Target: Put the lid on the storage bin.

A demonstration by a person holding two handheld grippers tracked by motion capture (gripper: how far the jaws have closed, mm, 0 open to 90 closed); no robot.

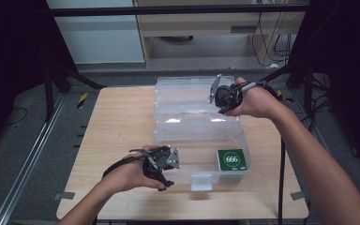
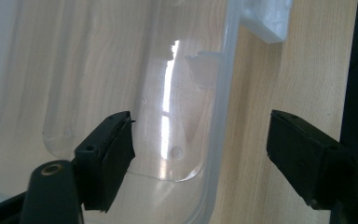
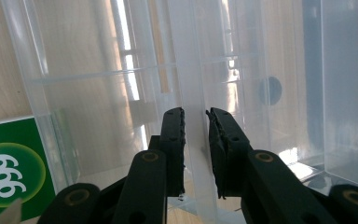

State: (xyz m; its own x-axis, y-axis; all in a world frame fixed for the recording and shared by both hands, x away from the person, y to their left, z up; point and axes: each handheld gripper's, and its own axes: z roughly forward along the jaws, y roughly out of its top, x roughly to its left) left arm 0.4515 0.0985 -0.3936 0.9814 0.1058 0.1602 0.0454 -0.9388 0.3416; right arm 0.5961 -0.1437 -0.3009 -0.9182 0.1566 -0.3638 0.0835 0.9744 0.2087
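A clear plastic box (image 1: 161,136) stands open on the wooden table (image 1: 117,122), its lid (image 1: 178,89) tipped back. Inside, at the front right, lies a green card marked 666 (image 1: 232,159) (image 3: 9,172). My left gripper (image 1: 168,164) (image 2: 205,158) is open at the box's front left, one jaw inside the box and the other outside over the table, with the rim (image 2: 219,140) between them. My right gripper (image 1: 220,96) (image 3: 196,140) is at the lid's right side, its jaws pinched on a clear lid edge (image 3: 191,84).
A white latch tab (image 1: 201,182) (image 2: 265,21) sticks out from the box's front wall. Black stand legs (image 1: 70,77) rise at both back corners of the table. A cabinet (image 1: 206,28) with loose cables stands behind the table.
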